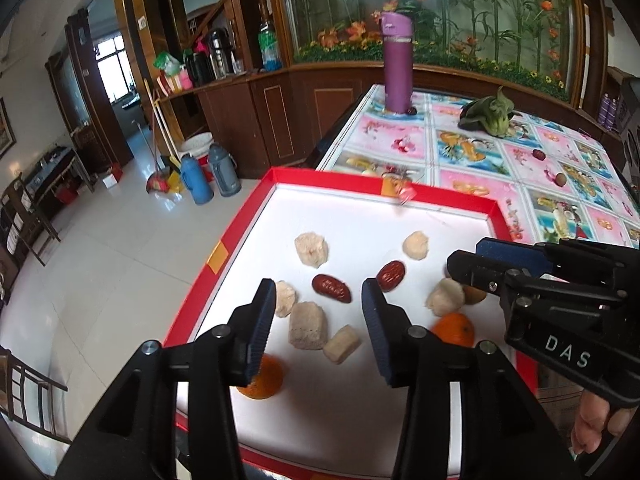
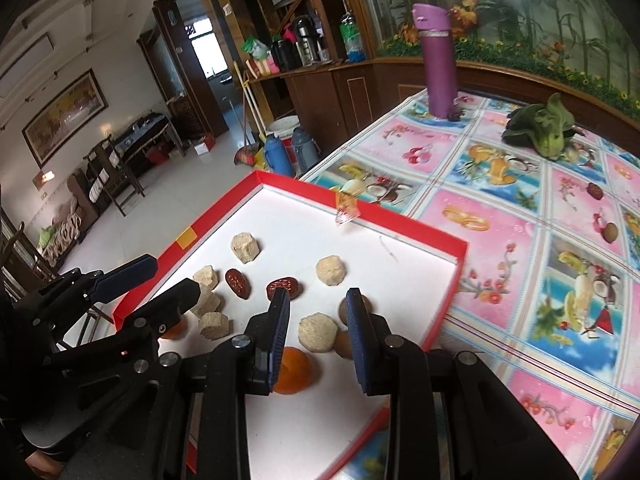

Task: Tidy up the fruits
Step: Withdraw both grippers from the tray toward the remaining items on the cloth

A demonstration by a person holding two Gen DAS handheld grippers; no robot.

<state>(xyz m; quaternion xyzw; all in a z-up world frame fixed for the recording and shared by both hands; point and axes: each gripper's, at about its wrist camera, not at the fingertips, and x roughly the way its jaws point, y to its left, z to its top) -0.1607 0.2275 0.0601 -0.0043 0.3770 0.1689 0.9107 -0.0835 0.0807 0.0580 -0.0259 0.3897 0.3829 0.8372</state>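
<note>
Two red dates [image 1: 331,288] long axes slanting toward each other in tray [image 1: 248,220], both claws released, empty.

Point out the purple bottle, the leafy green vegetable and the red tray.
purple bottle [image 1: 398,76]: left wrist view, middle of its body.
leafy green vegetable [image 2: 548,126]: right wrist view, centre of its leaves.
red tray [image 2: 404,222]: right wrist view, far rim.

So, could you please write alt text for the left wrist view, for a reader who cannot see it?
The open left gripper hangs over a red-rimmed white tray holding two red dates, pale chunks and two oranges, nothing between its fingers. The right gripper reaches in from the right. Behind, a purple bottle stands on a floral tablecloth.
</note>
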